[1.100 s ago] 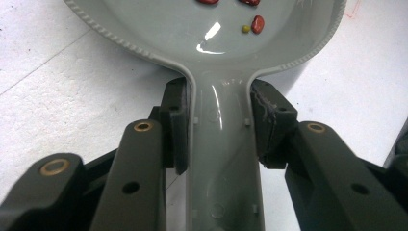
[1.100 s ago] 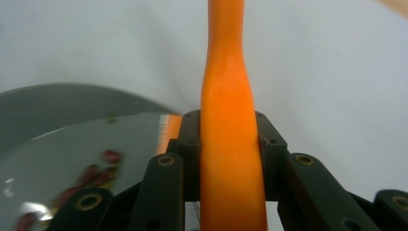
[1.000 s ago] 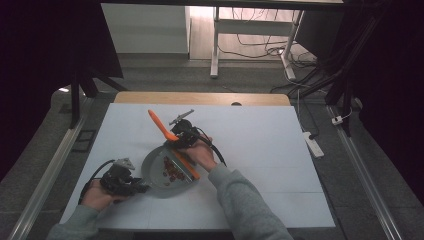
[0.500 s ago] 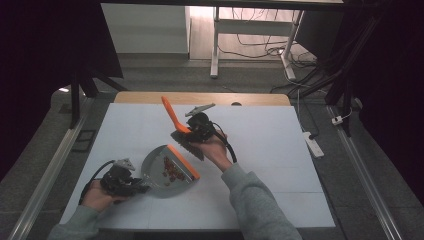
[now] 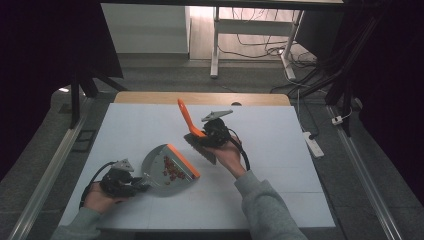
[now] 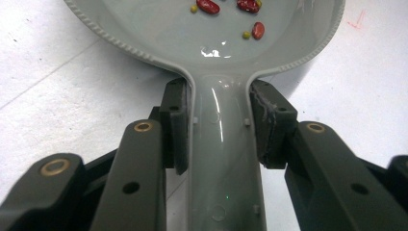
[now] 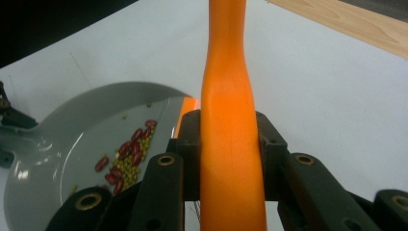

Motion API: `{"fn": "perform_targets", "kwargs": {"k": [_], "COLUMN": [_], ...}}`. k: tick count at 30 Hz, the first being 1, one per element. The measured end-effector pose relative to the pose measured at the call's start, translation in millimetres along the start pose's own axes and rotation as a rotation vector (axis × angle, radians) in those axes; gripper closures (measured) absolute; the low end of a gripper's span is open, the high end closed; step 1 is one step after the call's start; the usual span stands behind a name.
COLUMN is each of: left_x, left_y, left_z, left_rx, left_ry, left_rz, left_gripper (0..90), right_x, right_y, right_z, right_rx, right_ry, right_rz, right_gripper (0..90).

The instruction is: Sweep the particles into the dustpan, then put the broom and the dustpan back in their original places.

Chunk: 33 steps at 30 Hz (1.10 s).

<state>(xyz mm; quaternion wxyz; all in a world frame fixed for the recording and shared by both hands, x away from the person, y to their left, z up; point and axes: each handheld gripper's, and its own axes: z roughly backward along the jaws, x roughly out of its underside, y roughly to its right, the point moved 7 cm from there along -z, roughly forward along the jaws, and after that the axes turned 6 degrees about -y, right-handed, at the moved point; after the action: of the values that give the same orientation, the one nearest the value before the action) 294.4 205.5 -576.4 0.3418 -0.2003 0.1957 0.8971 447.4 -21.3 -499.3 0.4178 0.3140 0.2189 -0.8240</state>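
Observation:
A grey dustpan (image 5: 160, 167) with an orange lip lies on the white table (image 5: 140, 125), holding several red and green beans (image 5: 172, 168). My left gripper (image 5: 134, 186) is shut on the dustpan's handle (image 6: 222, 159) at the front left, with both pads (image 6: 175, 126) pressing its sides. Beans (image 6: 207, 6) lie in the pan just ahead. My right gripper (image 5: 206, 134) is shut on the orange handle (image 7: 230, 120) of a hand brush (image 5: 194, 131), held above the table behind and right of the pan. The brush's bristles (image 5: 201, 148) point down toward the table. The dustpan (image 7: 82, 144) and beans (image 7: 129, 159) lie below.
A wooden strip (image 5: 200, 98) runs along the table's far edge. A white power strip (image 5: 313, 144) lies on the floor at the right, and metal rails (image 5: 47, 175) flank the table. A desk frame and cables (image 5: 250, 40) stand beyond.
My right gripper has lifted the brush off the dustpan and carried it back and to the right. The left gripper and the dustpan have stayed where they were.

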Motion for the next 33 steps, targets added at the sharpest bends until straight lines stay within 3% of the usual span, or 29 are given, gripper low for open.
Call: {"fn": "perform_targets", "kwargs": {"k": [12,19,24,28,33], "left_x": [5.3,7.6,7.4,7.9,13.0], "left_y": [-1.6,-0.1,3.2,6.5,9.8], "left_z": [1.5,4.8,9.5,12.9,16.0], "left_rx": [-0.032,-0.028,-0.019,-0.036,-0.048], "left_ry": [0.047,0.094,0.140,0.163,0.178], "left_rz": [-0.007,0.018,0.062,0.088,0.157], "left_gripper": [61.7,61.7,61.7,61.7,61.7], "right_x": [19.9,30.3,37.9,46.8,59.3], "right_y": [8.6,17.5,16.7,15.1,15.6], "right_z": [27.7,40.0,51.7,65.3,85.2], "right_rx": [0.015,0.032,0.033,0.040,0.044], "right_ry": [0.035,0.051,0.069,0.087,0.108], "right_rz": [-0.011,-0.038,-0.043,-0.040,-0.058], "right_gripper": [70.6,70.7,70.7,70.7,70.6]}}
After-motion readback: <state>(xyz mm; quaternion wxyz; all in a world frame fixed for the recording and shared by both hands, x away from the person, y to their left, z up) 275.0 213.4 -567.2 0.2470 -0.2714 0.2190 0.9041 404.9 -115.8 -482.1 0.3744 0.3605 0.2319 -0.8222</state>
